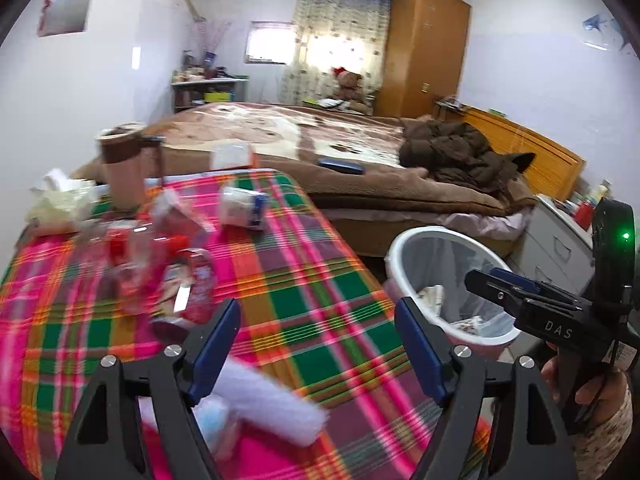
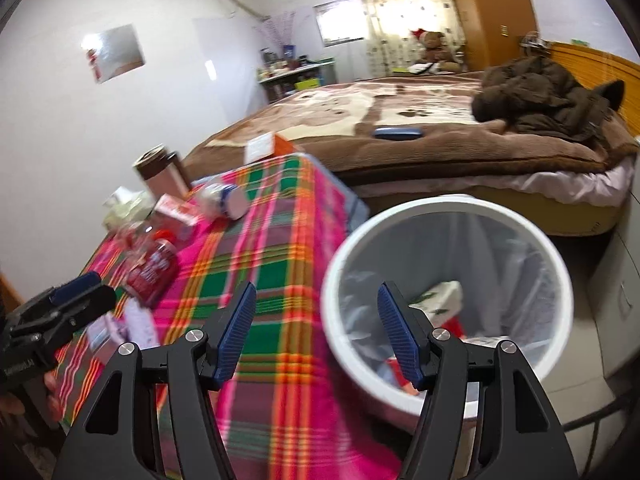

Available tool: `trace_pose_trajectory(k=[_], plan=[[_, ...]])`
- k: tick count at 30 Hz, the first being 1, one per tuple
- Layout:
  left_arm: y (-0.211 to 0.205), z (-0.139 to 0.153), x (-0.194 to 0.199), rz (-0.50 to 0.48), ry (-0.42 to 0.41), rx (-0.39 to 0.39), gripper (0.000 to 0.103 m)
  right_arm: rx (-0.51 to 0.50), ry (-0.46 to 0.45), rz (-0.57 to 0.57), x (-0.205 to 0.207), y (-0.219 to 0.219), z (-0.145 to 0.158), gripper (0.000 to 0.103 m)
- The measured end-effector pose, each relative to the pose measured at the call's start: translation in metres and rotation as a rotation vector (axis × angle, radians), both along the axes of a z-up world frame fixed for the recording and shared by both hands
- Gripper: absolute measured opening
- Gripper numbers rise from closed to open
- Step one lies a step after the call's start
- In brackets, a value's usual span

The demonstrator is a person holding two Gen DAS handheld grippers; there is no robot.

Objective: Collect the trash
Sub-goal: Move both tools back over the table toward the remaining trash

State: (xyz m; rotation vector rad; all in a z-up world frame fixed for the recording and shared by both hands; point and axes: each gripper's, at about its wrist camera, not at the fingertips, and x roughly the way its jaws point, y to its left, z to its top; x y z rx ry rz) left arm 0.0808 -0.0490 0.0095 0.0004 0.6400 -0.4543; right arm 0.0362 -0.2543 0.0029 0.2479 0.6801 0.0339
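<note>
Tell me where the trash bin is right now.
The bin stands on the floor off the table's right edge, in front of the bed. In the right wrist view it sits just ahead of the open right gripper.

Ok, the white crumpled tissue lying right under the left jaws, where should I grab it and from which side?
Take the white tissue across its narrow middle, coming straight down from above with the left gripper. It lies flat and elongated on the plaid tablecloth, running diagonally, so turn the open jaws to span its short width. Motion blur hides its exact edges, so this is a hedged call.
</note>
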Motion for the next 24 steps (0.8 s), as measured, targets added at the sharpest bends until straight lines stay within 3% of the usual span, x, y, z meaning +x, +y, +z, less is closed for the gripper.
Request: trace_pose_trajectory(k=[5,12,24], plan=[[0.035,-0.004,-0.014,0.059,-0.003,-0.004,0.084,0.015,0.012,0.090,0.004,0.029,-0.007,0.065],[0.073,-0.029,-0.030,0.100,0.056,0.032,0.085,0.012,0.049,0.198,0.011,0.062,-0.018,0.065],[0.086,-0.066,-0.016,0.116,0.171,0.021,0.085,0.019,0.099,0.296,0.015,0.094,-0.030,0.065]])
